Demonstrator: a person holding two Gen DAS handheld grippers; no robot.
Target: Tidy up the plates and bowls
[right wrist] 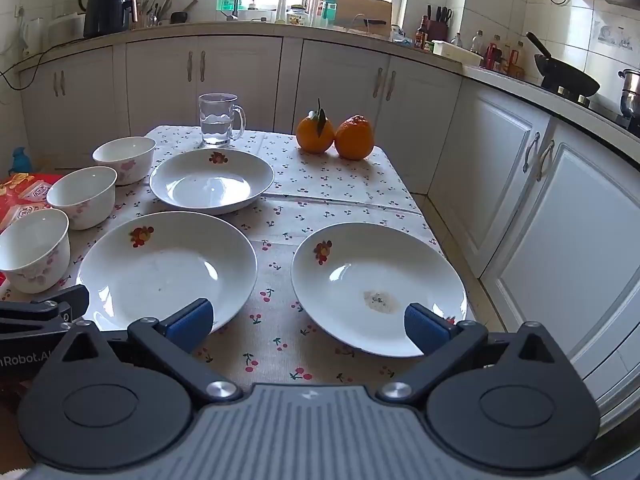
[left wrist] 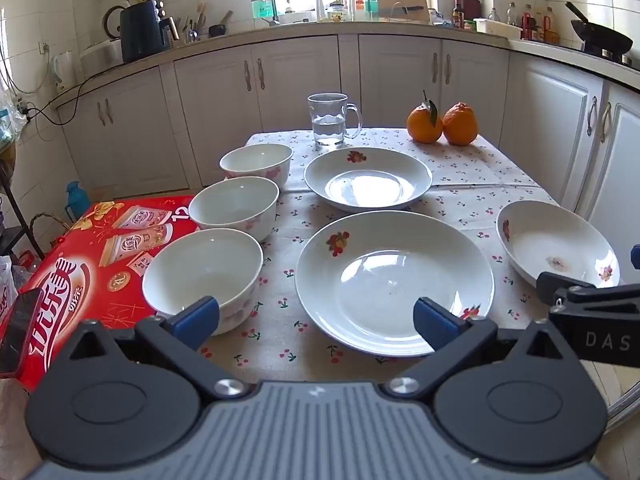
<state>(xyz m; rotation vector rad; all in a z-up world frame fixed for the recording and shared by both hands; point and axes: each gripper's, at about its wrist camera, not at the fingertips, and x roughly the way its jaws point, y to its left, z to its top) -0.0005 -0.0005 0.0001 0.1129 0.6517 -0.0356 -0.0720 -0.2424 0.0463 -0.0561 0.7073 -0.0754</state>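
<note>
A red carton printed with drink cups is seen furthest left, butted against the left edge of the tabletop, which is covered by a cherry-print cloth. Taking the near middle plate as the landmark, three white bowls with pink flowers are lined up to its left along the tabletop edge: the near bowl just beside it, the middle bowl further back, and the far bowl behind that. None of the bowls is stacked; each is set upright and empty.

Directly behind the landmark plate a second deep plate is placed, close to it but apart. Behind that one, at the far edge, a glass mug partly filled with water is found. Further right at the far edge, two oranges are set touching each other.

To the right of the landmark plate a third plate is laid near the right edge of the tabletop, a brownish smear being visible in its well. All three plates are decorated with a red flower on the rim.

The left tongs are held wide open with nothing between them, above the near edge between the near bowl and the landmark plate. The right tongs are likewise spread wide and empty, held over the gap between the landmark plate and the third plate.
</note>
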